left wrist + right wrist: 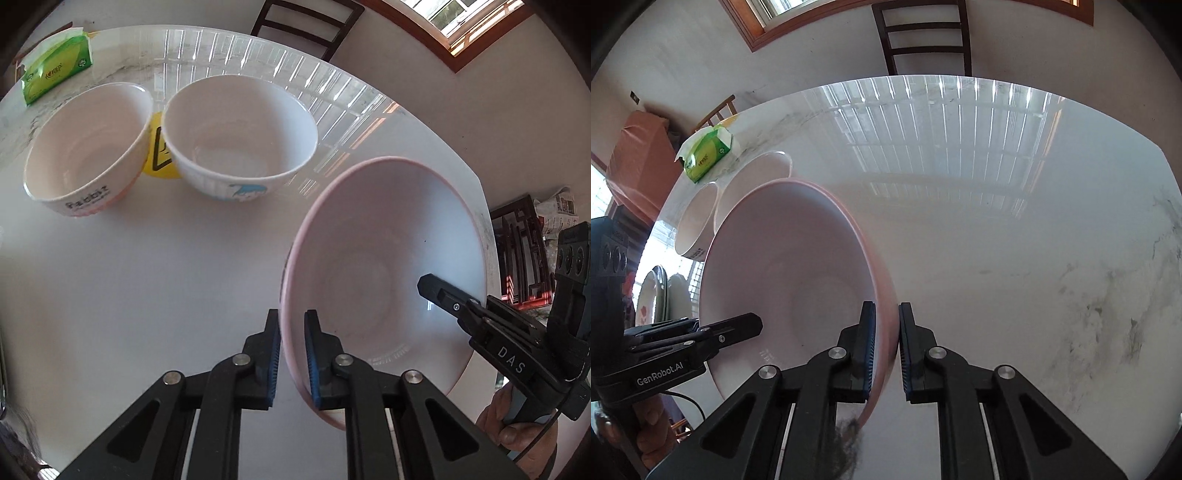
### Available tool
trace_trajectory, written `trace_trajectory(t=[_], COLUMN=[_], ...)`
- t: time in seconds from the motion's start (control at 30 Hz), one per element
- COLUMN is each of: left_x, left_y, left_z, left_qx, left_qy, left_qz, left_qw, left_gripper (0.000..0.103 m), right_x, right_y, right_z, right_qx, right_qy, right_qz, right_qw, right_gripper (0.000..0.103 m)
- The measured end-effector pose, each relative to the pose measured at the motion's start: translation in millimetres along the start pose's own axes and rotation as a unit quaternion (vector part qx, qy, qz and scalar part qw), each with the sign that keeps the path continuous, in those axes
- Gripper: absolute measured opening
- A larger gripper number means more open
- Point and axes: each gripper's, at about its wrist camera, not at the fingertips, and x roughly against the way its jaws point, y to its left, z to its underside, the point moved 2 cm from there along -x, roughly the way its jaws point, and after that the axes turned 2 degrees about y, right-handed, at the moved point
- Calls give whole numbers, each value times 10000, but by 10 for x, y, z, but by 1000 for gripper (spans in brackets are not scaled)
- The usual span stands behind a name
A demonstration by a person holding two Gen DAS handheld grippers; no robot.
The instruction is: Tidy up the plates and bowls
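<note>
A large pink-rimmed bowl (384, 280) sits tilted at the near right of the white table; it also shows in the right wrist view (790, 266). My left gripper (291, 354) is shut on its left rim. My right gripper (886, 347) is shut on its right rim, and shows from the side in the left wrist view (443, 295). Two smaller white bowls stand upright farther back: one with lettering (88, 151) at the left, one with a blue picture (240, 136) beside it. Both peek out behind the big bowl in the right wrist view (698, 218).
A green tissue pack (55, 72) lies at the table's far left corner, also in the right wrist view (707, 157). A yellow sticker (160, 151) lies between the small bowls. A dark chair (927, 40) stands behind the table's far edge. Dark wooden furniture (524, 254) stands to the right.
</note>
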Motion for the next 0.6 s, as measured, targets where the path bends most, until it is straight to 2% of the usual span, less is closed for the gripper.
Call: trace_trajectory(t=[0.1,0.37,0.6], left_x=[239,787,1051], left_y=[228,887,1262], left_z=[270,984,1366], left_qx=[76,140,190], left_qy=[14,108,138], left_qz=[22,-281,-520], left_qw=[10000,9994,9984], left_gripper=[13,13,13], right_x=[84,66,-70], right_y=[261,984,1397], right_z=[256,889,1206], right_qx=[25,155,187], right_qy=[108,526,800], right_qz=[-222,-577,-681], right_qw=[9997,9968,9943], right_gripper=[13,14,14])
